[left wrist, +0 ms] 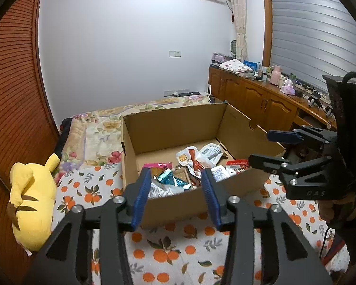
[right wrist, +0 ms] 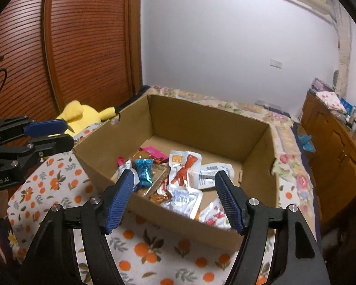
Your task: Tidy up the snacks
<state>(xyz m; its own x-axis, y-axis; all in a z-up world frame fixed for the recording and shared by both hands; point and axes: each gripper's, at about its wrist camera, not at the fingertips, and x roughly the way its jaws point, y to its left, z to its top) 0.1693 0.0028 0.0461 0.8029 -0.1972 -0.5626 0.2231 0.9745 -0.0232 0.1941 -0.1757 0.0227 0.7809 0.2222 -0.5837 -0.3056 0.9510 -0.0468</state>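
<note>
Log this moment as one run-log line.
left gripper: open, empty | right gripper: open, empty | snacks: in cardboard box | box: on bed

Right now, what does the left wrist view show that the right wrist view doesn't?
Only the left wrist view: the window blind and the whole yellow plush. Only the right wrist view: a white-and-red packet in the box's near corner. Both share the cardboard box, the blue candy wrapper, the orange-print blanket, and open, empty claws.

Bed [left wrist: 178, 256] carries cardboard box [left wrist: 178, 204] and yellow plush [left wrist: 30, 201]
</note>
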